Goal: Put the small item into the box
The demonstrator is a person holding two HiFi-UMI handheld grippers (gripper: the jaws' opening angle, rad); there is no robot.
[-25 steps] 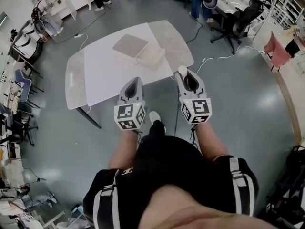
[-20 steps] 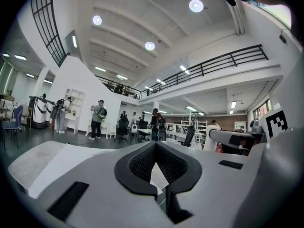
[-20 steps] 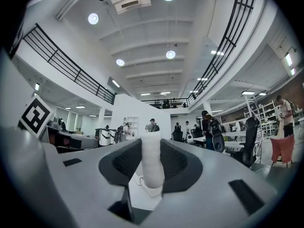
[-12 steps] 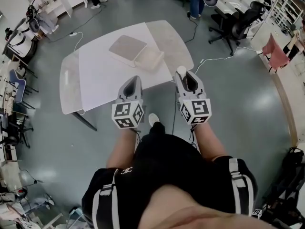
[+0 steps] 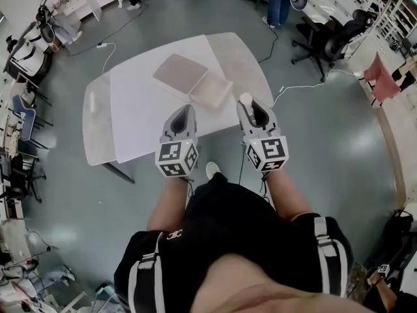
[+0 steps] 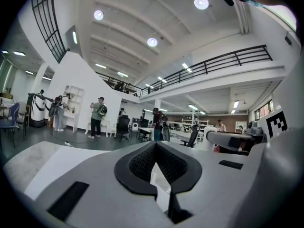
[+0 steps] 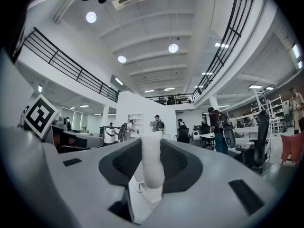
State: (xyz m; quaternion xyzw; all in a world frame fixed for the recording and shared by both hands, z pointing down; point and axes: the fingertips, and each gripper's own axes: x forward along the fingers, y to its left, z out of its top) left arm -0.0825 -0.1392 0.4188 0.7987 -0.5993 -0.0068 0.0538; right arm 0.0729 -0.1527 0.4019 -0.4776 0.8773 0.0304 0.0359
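Observation:
A white table (image 5: pixel 140 109) stands ahead of me on the grey floor. On it lies an open pale box (image 5: pixel 214 92), with its flat lid (image 5: pixel 178 72) beside it to the left. My right gripper (image 5: pixel 248 104) hovers at the table's near right edge, just short of the box, shut on a small white cylindrical item (image 5: pixel 245 98). In the right gripper view the item (image 7: pixel 152 167) stands upright between the dark pads of the right gripper (image 7: pixel 152 151). My left gripper (image 5: pixel 182 114) is over the table's near edge, shut and empty (image 6: pixel 154 148).
Black office chairs (image 5: pixel 329 34) stand to the right of the table, and a white cable (image 5: pixel 293 83) runs over the floor near them. People stand at the far end of the room (image 5: pixel 279 2). Shelves and equipment (image 5: pixel 26 51) line the left side.
The table and box have come a little closer to both grippers. The right gripper keeps its hold on the white item, and the left stays shut.

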